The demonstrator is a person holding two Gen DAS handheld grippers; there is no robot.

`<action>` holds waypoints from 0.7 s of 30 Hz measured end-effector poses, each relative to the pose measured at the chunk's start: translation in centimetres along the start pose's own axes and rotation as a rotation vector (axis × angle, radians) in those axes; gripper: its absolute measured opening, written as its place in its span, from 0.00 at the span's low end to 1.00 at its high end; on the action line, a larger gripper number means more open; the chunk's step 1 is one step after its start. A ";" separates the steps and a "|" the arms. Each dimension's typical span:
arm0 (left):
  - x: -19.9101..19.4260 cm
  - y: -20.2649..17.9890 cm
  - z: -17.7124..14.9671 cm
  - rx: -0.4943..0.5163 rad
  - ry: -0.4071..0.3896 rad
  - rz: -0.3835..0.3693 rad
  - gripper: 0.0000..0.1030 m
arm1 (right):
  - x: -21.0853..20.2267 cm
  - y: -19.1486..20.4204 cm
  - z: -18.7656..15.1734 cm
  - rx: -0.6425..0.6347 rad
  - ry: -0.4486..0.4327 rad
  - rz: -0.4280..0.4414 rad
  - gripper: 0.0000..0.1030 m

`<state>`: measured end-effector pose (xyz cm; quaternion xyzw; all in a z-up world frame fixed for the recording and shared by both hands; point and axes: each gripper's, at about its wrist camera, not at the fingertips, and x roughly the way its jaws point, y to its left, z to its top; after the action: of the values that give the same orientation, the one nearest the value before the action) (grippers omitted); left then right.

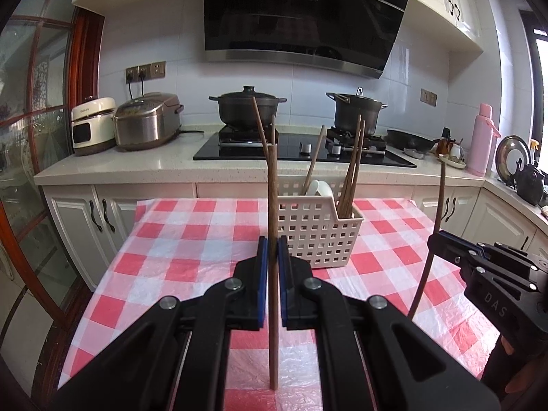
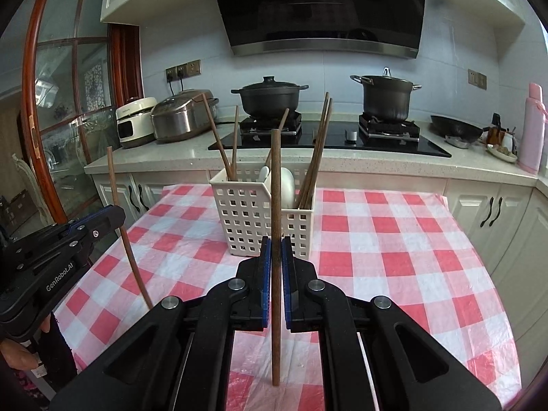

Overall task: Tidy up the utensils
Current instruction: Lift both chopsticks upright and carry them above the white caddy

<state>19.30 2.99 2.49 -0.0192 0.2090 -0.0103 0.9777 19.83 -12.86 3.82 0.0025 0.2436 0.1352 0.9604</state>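
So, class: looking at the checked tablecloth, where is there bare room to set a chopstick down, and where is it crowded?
Bare cloth lies left of the white basket toward the left gripper, and right of it to the table's right edge. It is crowded in the basket, among chopsticks and a white spoon.

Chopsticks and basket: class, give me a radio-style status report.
Left gripper shut on chopstick, upright. Right gripper shut on second chopstick, upright. White basket ahead on checkered tablecloth, already holding utensils. Path clear.

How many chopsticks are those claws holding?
2. One chopstick stands in the left claw; another chopstick stands in the right claw. More sit in the basket.
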 end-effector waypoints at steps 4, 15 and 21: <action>-0.6 -0.1 0.1 0.006 -0.013 0.004 0.06 | -0.6 0.1 0.0 -0.002 -0.014 0.002 0.06; -0.7 -0.4 0.5 0.017 -0.018 0.003 0.06 | -0.9 0.0 0.3 -0.004 -0.036 0.004 0.06; -0.2 -0.4 1.1 0.032 -0.021 -0.001 0.06 | -0.9 0.1 1.0 -0.018 -0.048 0.008 0.06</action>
<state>19.55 2.64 3.61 -0.0039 0.1987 -0.0137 0.9800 19.49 -12.92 5.11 -0.0018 0.2192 0.1411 0.9654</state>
